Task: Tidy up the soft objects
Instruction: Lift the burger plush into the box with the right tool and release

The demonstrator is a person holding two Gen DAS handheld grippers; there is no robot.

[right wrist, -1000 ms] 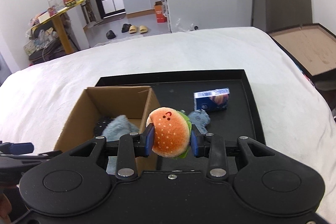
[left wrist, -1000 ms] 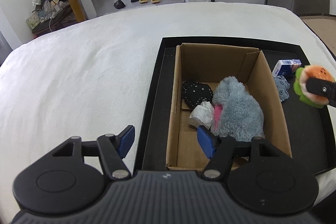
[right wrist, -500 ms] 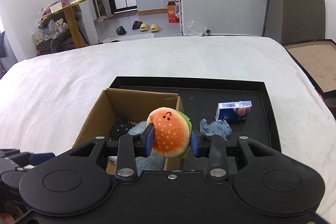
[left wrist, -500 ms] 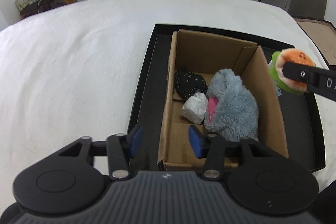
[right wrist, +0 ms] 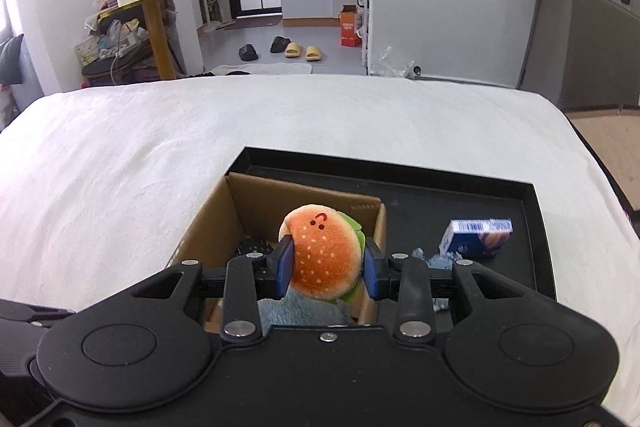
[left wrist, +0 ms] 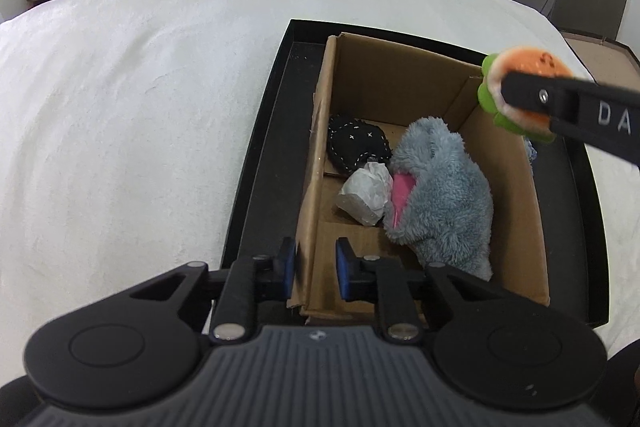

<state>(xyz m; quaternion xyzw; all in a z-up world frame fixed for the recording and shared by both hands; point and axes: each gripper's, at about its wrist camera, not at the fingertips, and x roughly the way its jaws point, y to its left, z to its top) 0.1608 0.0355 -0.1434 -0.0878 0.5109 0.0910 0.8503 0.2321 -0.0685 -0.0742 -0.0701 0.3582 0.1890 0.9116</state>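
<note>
White bedding — right claw (right wrist: pixel 325 269) marked "DA" clamps burger plush (right wrist: pixel 323 259); left claw (left wrist: pixel 311 269) straddles box wall (left wrist: pixel 310 219), apart.

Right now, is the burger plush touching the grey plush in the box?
Apart. In the left wrist view the burger plush hangs clamped in the right gripper above the cardboard box wall, with bare cardboard showing between it and the grey plush below.

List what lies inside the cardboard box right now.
Inside the cardboard box: a black stitched pouch, a crumpled white wad and a grey-blue plush. Whatever lies beneath the plush is covered.
</note>
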